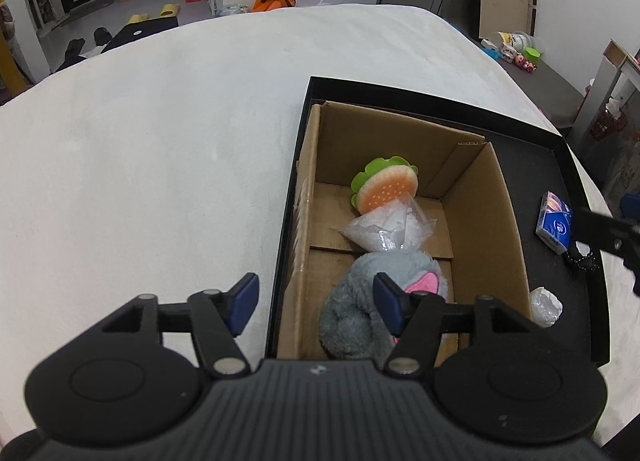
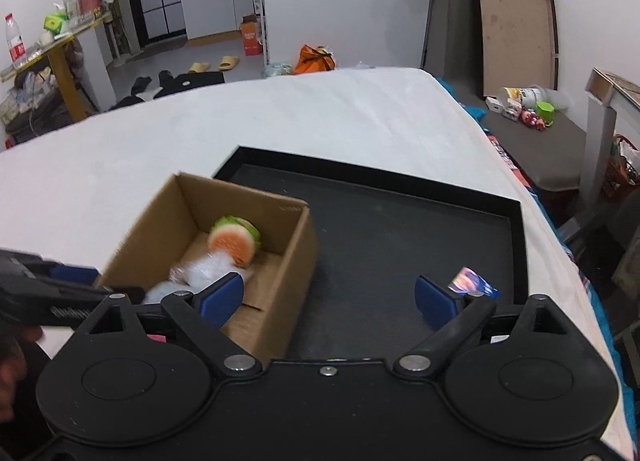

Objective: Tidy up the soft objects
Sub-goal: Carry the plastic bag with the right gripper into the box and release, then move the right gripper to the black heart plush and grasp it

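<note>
The grey plush toy (image 1: 360, 301) lies in the cardboard box (image 1: 476, 197) at six o'clock, below a clear bag (image 1: 384, 231) and a burger toy (image 1: 384, 187), collected there together. Left gripper (image 1: 316, 303) hangs released above it; right gripper (image 2: 328, 295) gapes empty beside a blue packet (image 2: 474, 281), its print unreadable

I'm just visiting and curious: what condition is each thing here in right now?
Box: open, standing in the tray.
Tray: on the white cover, mostly bare.
Burger toy: in the box.
Clear bag: in the box.
Grey plush: in the box.
Blue packet: on the tray, outside the box.
Left gripper: open, empty.
Right gripper: open, empty.
</note>
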The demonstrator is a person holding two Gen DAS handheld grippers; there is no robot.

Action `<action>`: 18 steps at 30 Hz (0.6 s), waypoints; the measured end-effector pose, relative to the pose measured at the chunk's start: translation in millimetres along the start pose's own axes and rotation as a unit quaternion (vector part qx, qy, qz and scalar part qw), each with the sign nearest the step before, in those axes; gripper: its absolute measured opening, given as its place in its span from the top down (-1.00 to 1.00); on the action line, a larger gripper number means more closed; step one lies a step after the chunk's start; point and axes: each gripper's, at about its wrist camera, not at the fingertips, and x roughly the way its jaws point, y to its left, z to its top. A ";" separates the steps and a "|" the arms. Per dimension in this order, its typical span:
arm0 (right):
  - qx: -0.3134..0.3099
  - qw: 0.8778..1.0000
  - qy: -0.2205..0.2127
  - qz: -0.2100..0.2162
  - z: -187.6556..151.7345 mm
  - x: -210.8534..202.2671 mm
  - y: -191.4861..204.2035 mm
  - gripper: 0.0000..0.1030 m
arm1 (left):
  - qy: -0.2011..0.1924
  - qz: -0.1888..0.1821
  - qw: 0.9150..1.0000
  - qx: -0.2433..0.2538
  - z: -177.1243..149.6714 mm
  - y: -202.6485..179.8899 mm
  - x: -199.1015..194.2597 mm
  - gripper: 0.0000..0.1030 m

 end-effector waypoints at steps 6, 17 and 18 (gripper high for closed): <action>0.026 1.000 0.014 -0.004 -14.0 6.6 -19.5 -0.80 | -0.002 0.010 1.000 0.002 0.0 -2.6 -2.5 -0.28; 0.044 0.998 0.019 -0.030 -28.5 9.3 -59.7 -0.83 | -0.007 0.013 1.000 0.014 2.4 -14.5 -10.0 -0.30; 0.047 0.998 0.021 -0.032 -29.1 9.4 -64.6 -0.83 | -0.007 0.014 1.000 0.016 2.9 -15.8 -10.2 -0.30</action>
